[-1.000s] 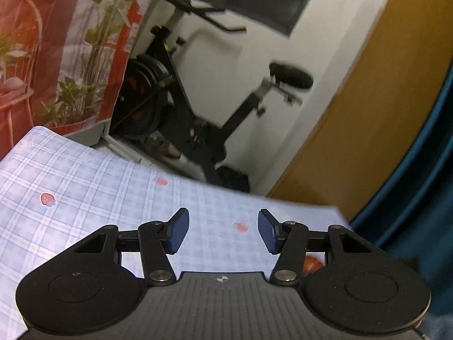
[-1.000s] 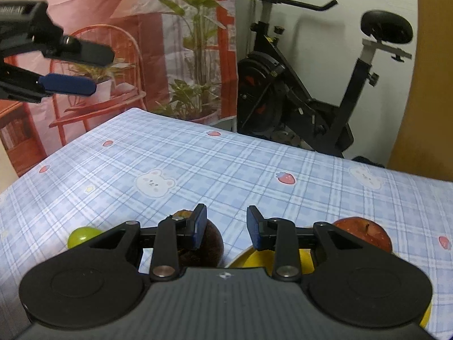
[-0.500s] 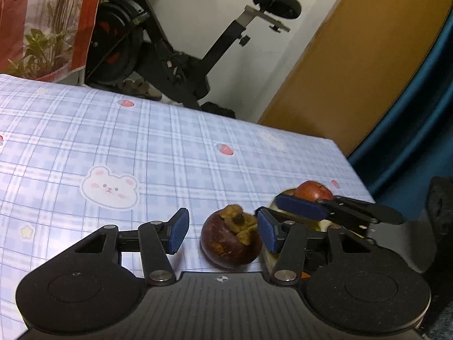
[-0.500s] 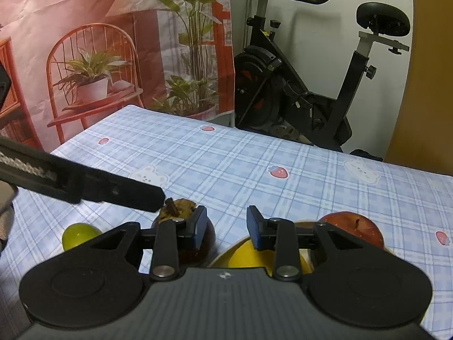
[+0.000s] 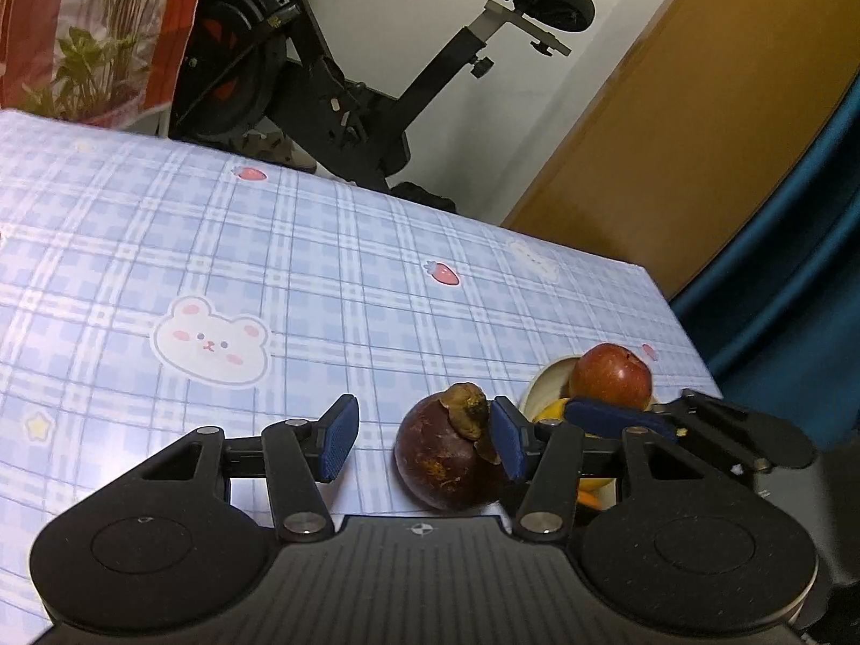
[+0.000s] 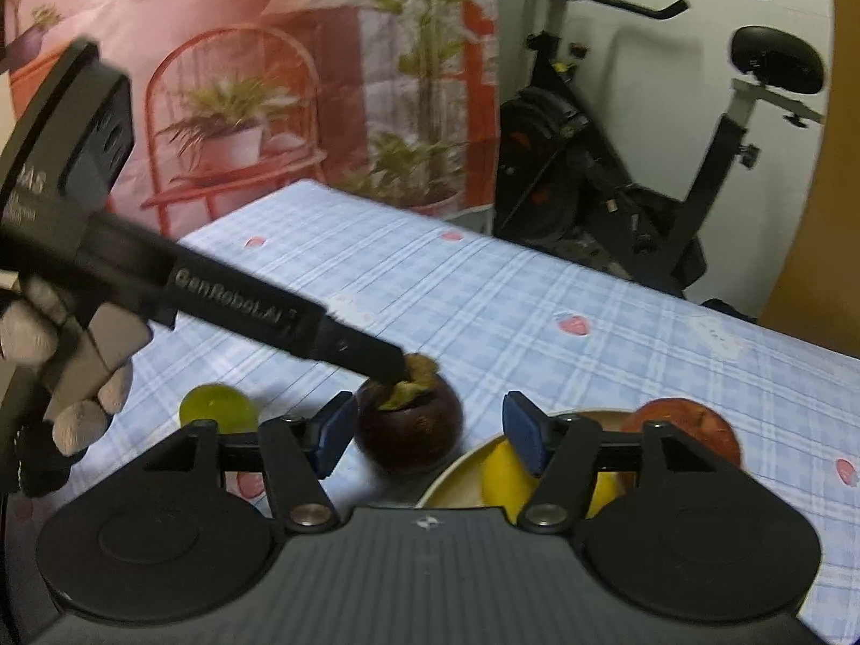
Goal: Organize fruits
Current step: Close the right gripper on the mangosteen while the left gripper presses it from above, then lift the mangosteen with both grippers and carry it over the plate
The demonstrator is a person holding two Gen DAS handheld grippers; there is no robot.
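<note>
Mangosteen [image 5: 443, 457] on desk [image 5: 322, 269], just beside bowl [image 6: 457, 478]. Firm rind, rounded, likely slick; dry calyx brittle, so grip at widest girth. Left hand-held gripper [image 5: 424, 438] open astride it, one pad seemingly touching. Right hand-held gripper [image 6: 430, 438] opening, empty.

The tablecloth [image 5: 333, 269] is checked in pale blue and white, printed with pink strawberries and white bears. A dark purple mangosteen [image 5: 443, 454], red apple [image 5: 610, 379], yellow fruit [image 6: 502, 473] and green fruit [image 6: 215, 408] are seen. Blue pads [image 5: 336, 438] are set on black grippers.
</note>
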